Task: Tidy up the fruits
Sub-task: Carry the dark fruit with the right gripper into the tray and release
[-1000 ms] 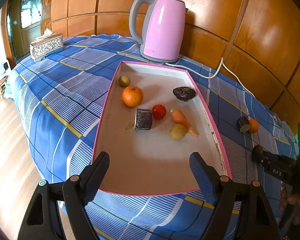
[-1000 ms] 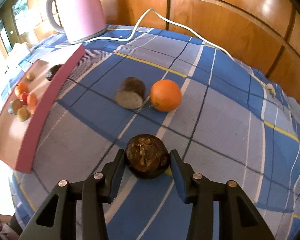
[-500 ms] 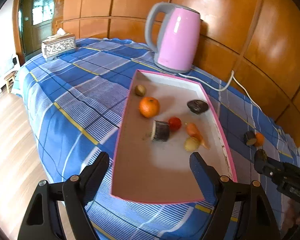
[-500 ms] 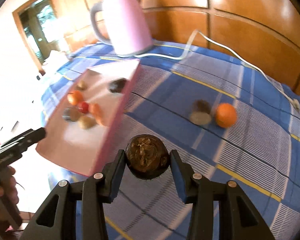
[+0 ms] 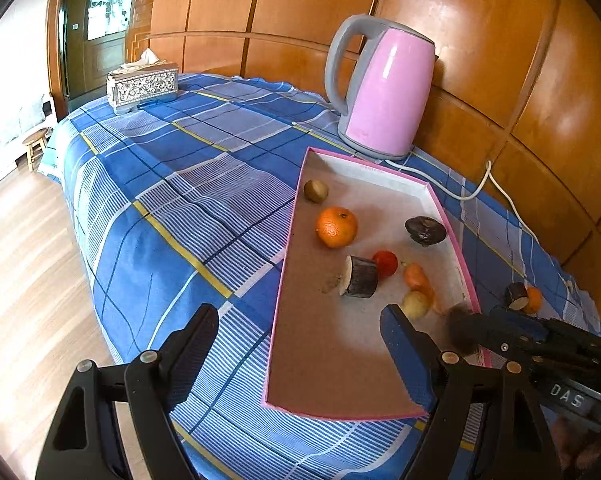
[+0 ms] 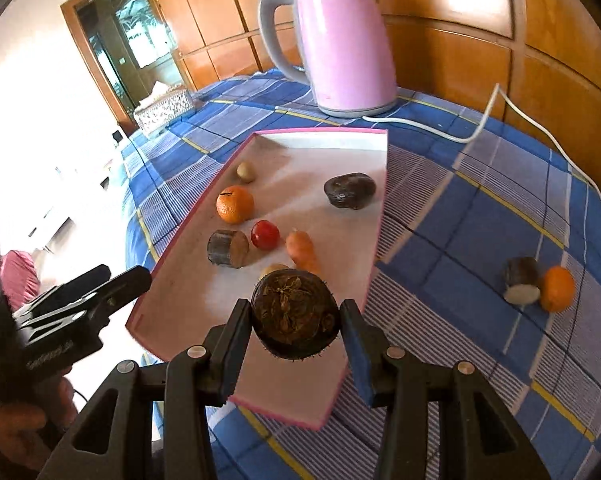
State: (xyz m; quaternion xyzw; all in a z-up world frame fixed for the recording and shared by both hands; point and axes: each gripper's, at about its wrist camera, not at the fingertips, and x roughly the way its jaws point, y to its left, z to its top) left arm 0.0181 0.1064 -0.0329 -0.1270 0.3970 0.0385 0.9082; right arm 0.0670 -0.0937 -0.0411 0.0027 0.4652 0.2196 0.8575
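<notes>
Rough, hairy round taro (image 6: 295, 312) between right jaws; left jaws wide, empty.

Table under blue plaid cloth (image 5: 188, 216), bearing pink kettle (image 5: 384, 92), pink-rimmed tray (image 5: 284, 280), tissue box (image 5: 142, 86), orange (image 6: 556, 288) touching cut root piece (image 6: 521, 286)

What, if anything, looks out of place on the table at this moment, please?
Two pieces lie outside the pink tray: an orange and a dark cut chunk, touching each other on the blue cloth to the tray's right. The right gripper holds a dark round fruit over the tray's near end. Nothing looks spilled.
</notes>
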